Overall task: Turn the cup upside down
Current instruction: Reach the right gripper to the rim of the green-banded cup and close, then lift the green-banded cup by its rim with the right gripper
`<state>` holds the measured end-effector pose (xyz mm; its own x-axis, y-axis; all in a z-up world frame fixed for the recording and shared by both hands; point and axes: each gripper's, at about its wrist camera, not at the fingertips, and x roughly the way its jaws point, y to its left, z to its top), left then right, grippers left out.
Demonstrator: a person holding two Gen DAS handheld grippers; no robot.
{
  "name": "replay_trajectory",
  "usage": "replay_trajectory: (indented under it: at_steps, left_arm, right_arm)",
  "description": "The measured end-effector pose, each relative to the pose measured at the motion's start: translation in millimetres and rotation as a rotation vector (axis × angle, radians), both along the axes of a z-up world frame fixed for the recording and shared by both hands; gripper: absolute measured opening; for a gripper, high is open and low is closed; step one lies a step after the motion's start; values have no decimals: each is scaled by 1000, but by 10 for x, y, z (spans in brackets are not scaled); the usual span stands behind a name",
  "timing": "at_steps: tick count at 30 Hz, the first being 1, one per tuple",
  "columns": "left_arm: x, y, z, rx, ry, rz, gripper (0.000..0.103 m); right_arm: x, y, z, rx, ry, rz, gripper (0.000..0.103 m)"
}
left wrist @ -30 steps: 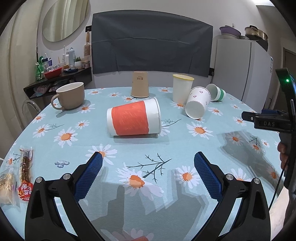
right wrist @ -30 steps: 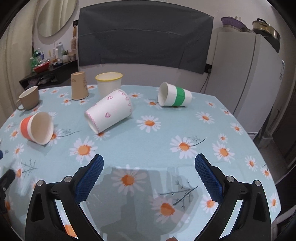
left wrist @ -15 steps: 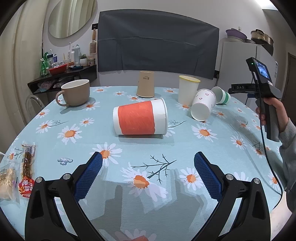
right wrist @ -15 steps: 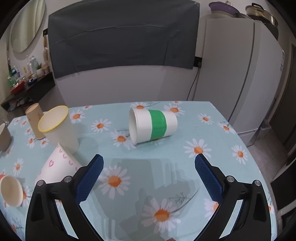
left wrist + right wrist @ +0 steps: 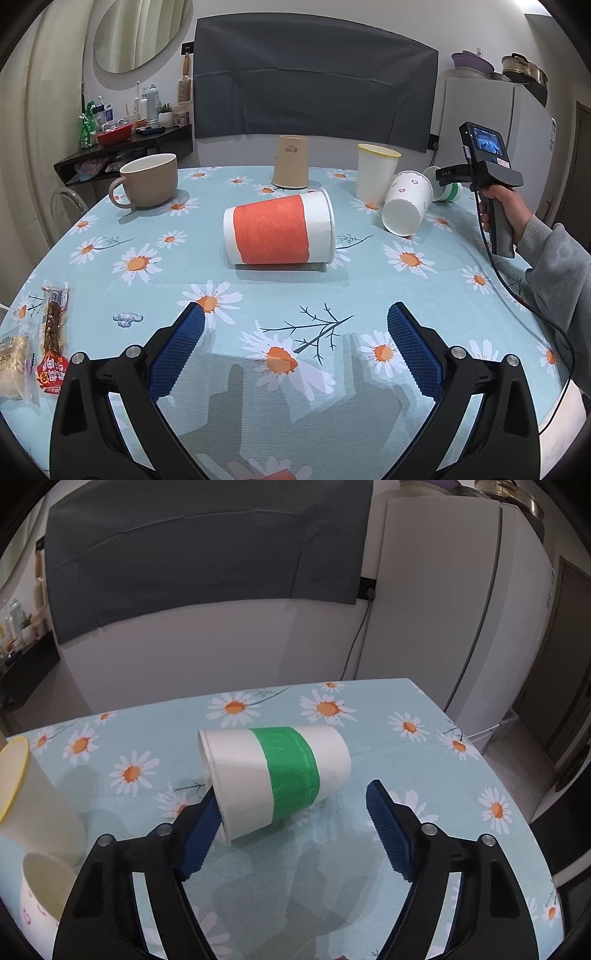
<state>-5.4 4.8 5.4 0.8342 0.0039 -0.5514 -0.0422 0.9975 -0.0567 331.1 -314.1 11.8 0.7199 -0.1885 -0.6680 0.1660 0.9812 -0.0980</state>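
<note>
My right tool (image 5: 291,808), spread wide, brackets the green-banded cup (image 5: 275,775) lying sideways on the bench (image 5: 388,709), ready to clench and upend it, while my left tool (image 5: 295,330) hangs released.

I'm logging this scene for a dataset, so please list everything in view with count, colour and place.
green-banded cup: 1, white with green band, on its side between the right gripper's fingers
orange-banded cup: 1, white and orange, on its side, table middle
heart-print cup: 1, white, tipped over beside the yellow-rimmed cup
yellow-rimmed cup: 1, white, upright
brown paper cup: 1, upside down, far side
mug: 1, beige, far left
snack packets: 2, left edge
tablecloth: 1, light blue with daisies
fridge: 1, white, right
left hand-held gripper: 1, black with blue pads, open
right hand-held gripper: 1, same, open
</note>
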Motion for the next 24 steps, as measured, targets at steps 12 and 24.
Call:
replay_trajectory:
  at_steps: [12,24]
  left_arm:
    - [12,-11,-7,3,7,-15,97]
    - [7,-27,-11,16,10,-17,97]
  right_arm:
    - [-270,-198,-83,-72,-2,-4,8]
    - [-1073,-165,-61,-10,23,150,4]
